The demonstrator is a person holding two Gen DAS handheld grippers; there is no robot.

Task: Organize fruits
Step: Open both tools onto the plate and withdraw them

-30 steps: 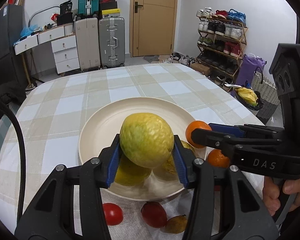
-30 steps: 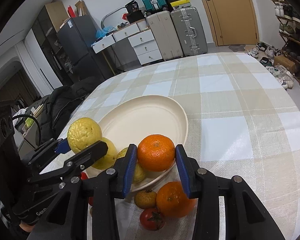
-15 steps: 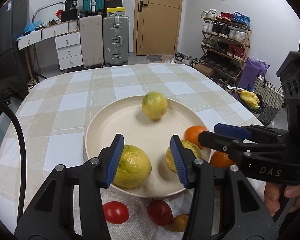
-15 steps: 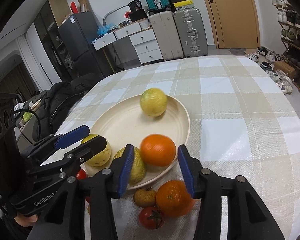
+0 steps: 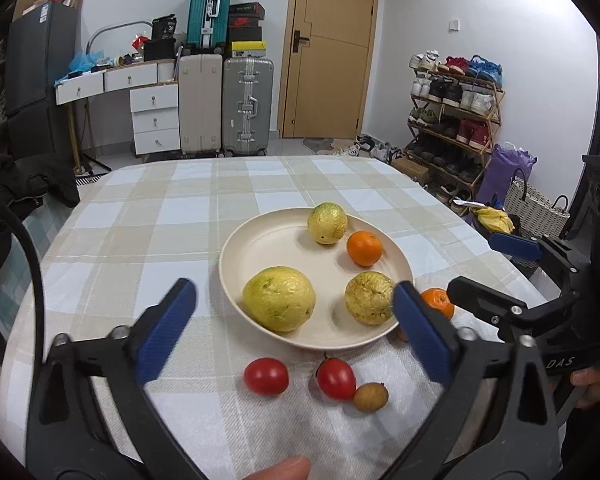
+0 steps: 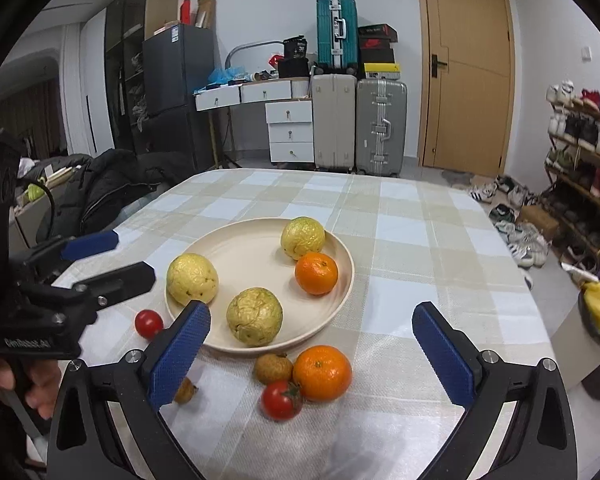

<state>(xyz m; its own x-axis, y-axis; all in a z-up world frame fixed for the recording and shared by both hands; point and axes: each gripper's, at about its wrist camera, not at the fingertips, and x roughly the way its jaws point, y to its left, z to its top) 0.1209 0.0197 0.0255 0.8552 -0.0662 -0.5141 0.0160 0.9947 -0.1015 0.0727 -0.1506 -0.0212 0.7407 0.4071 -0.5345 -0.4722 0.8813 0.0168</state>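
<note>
A cream plate (image 5: pixel 268 240) (image 6: pixel 236 248) on the checked tablecloth holds three yellow-green guavas (image 5: pixel 279 298) (image 6: pixel 254 316) and an orange (image 5: pixel 364 248) (image 6: pixel 316 273). A second orange (image 5: pixel 438 302) (image 6: pixel 322 373), two red tomatoes (image 5: pixel 266 376) (image 6: pixel 281 400) and small brown fruits (image 5: pixel 371 397) (image 6: pixel 273 368) lie on the cloth in front of the plate. My left gripper (image 5: pixel 296 332) is open and empty, above the cloth short of the plate. My right gripper (image 6: pixel 312 354) is open and empty, above the loose fruits.
The table's edge runs close on the right, with a basket (image 5: pixel 534 210) and shoe rack (image 5: pixel 452 120) beyond. A dark jacket (image 6: pixel 112 188) lies at the table's left. Suitcases (image 6: pixel 380 128) and drawers stand at the back wall.
Both grippers let go of their fruit onto the plate, opened wide and pulled back and up from it. The guava and the orange now rest at the plate's far side.
</note>
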